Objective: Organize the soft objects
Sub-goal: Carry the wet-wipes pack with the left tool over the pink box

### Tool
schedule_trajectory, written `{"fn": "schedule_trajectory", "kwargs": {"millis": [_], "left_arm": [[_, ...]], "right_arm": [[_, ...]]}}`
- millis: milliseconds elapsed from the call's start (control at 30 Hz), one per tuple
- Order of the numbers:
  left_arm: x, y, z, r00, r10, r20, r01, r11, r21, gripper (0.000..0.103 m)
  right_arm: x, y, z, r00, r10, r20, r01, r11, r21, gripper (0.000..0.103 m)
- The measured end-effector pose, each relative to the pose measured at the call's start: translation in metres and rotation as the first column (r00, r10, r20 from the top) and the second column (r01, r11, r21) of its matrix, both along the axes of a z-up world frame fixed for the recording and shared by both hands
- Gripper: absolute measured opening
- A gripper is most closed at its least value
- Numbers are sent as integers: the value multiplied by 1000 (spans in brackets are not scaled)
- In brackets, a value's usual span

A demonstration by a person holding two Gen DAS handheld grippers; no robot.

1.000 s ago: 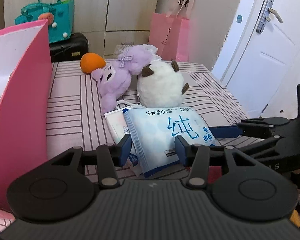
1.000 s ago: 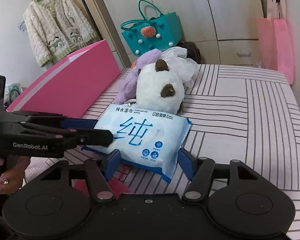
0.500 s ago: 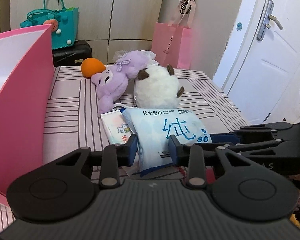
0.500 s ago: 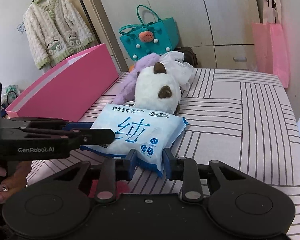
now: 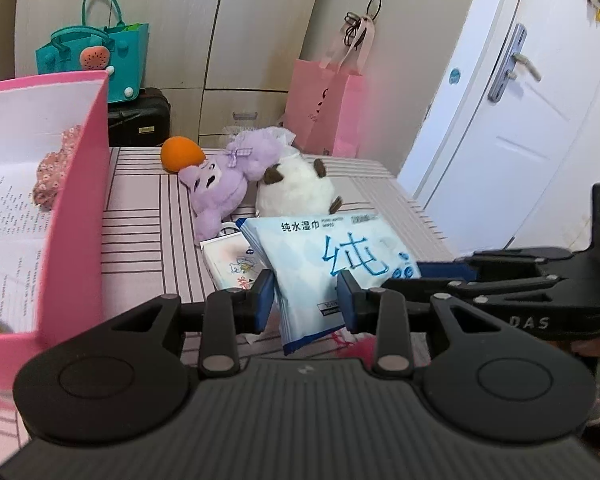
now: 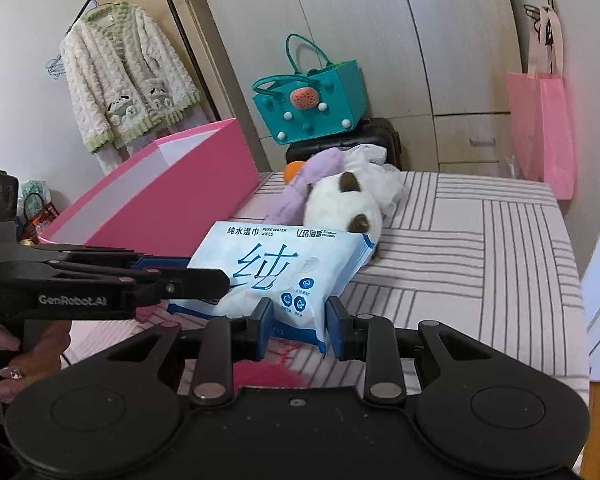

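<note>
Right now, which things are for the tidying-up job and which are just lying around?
For the job: wet wipes pack, held by both the left gripper and right gripper; purple plush; white plush; pink box.

Just around: teal bag; cardigan; pink gift bag.

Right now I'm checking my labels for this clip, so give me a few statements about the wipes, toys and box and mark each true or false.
1. Both grippers, left and right, are shut on the pack of wipes. True.
2. The orange ball lies inside the pink box. False: it lies on the striped bed, behind the purple plush.
3. The white plush lies behind the wipes. True.
4. The teal bag hangs on the door. False: it sits on a black case.
</note>
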State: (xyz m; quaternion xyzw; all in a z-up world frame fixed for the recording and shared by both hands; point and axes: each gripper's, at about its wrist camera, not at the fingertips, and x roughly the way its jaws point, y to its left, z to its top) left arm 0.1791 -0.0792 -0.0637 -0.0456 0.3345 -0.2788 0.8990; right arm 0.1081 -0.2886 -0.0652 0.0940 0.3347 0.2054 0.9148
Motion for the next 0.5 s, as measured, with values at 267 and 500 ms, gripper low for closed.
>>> {"fn": "schedule_trajectory", "kwargs": {"millis": [267,500], "left_arm": [[-35,18,27,998,-7,68,5,999,40,33],[-51,48,24,998,-18,-56,18,1000,6,33]], "right_arm": [[-21,20,24,998,68,-7,-68,998,-12,36],[-37,46,34,991,121,-60,-126,989,-74,36]]}}
